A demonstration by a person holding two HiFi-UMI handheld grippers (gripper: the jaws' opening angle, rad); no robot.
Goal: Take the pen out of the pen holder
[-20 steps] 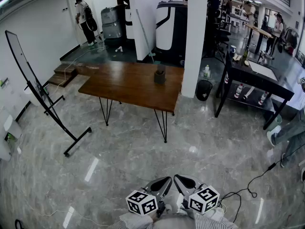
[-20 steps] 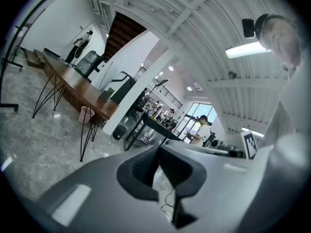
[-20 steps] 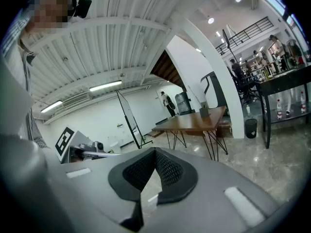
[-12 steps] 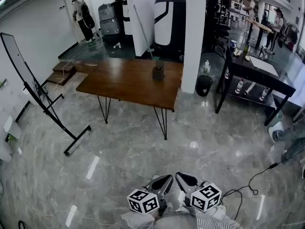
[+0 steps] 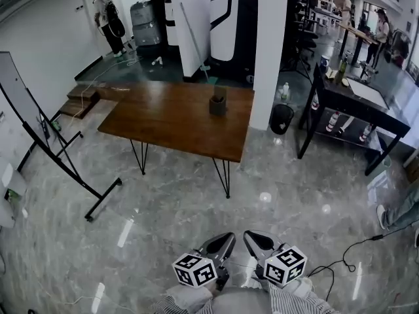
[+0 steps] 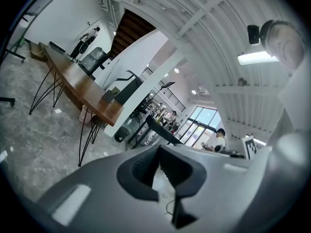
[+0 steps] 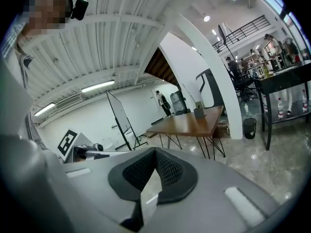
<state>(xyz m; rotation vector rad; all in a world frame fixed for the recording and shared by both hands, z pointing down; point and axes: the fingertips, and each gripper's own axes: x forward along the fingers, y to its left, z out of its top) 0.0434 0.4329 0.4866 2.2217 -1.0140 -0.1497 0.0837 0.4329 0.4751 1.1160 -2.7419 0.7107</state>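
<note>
The table [image 5: 171, 120] is brought slightly nearer; the pen holder [image 5: 218, 104] is seen toward its far right. The pen, judged light and stiff, is best pinched high. The fingers of the left gripper [image 5: 220, 244] and right gripper [image 5: 258, 241] are pressed together, empty.

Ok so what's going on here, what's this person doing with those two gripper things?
A person stands on the grey floor with a gripper in each hand, held low near the body. The left gripper and the right gripper are both shut with nothing between their jaws. The pen holder sits on the wooden table some way ahead, untouched; its contents are too small to make out.
</note>
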